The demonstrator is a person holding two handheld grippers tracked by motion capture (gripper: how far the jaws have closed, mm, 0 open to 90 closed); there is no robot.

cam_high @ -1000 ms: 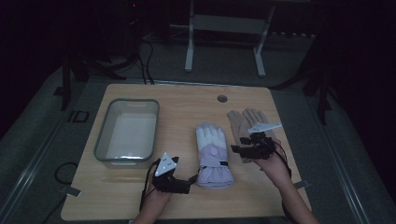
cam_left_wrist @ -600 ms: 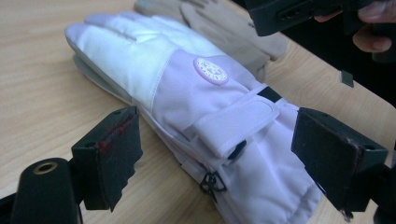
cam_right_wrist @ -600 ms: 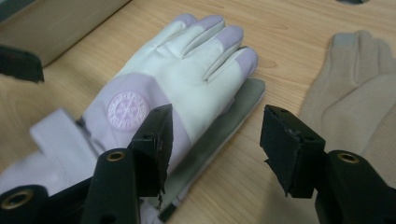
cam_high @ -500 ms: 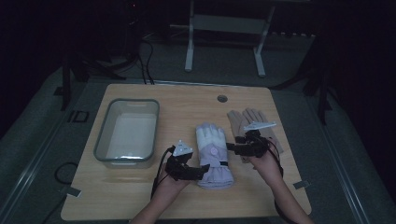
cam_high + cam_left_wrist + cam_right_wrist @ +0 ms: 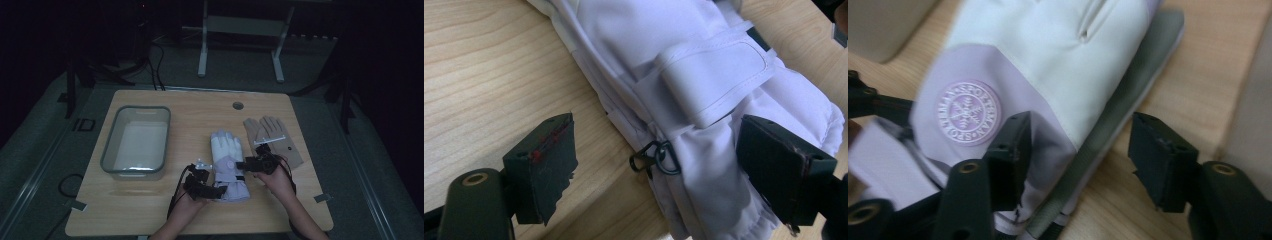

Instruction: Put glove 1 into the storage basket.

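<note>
Glove [image 5: 227, 162], white and lilac, lies flat near the front edge of the table [image 5: 150, 215], a bit right of the middle, its cuff toward the person. Left gripper [image 5: 212, 191] is at the cuff; its jaws have just been closing and stand open around the cuff without pressing. Right gripper [image 5: 243, 165] is at the right side of this glove; its jaws have just been opening and straddle the glove's edge. Tan glove [image 5: 272, 136] lies just beside, toward the right edge. Bin [image 5: 112, 150] stands near the left edge.

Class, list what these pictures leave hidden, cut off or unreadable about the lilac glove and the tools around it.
- Lilac glove: its finger end is cut off by the left gripper view's top edge.
- Round badge: lettering blurred in the right gripper view.
- Tan glove: partly covered by the right gripper in the high view.
</note>
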